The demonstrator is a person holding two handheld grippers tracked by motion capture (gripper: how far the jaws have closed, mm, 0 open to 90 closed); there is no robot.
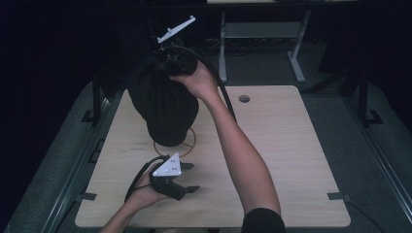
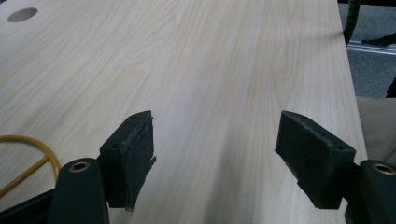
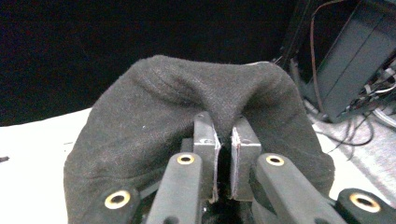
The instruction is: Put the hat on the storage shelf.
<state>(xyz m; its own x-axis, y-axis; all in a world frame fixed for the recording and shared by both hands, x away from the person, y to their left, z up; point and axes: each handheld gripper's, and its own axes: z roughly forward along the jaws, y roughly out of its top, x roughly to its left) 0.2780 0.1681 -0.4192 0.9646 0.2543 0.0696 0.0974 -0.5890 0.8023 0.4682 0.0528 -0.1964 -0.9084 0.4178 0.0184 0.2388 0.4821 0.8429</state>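
Cloth (image 3: 154, 107) hangs pinched in right claw (image 3: 226, 140) above the table (image 1: 291, 145).

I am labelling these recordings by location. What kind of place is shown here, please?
Probably a lab or workshop set up for recording. A bare wooden table with a cable hole stands on grey carpet, with dark surroundings, another metal-framed desk behind it, and electronics with loose cables nearby.

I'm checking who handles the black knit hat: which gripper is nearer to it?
Right. The right gripper is shut on the black knit hat, holding it up by its top. The left gripper rests open on the table, nearer the person, apart from the hat.
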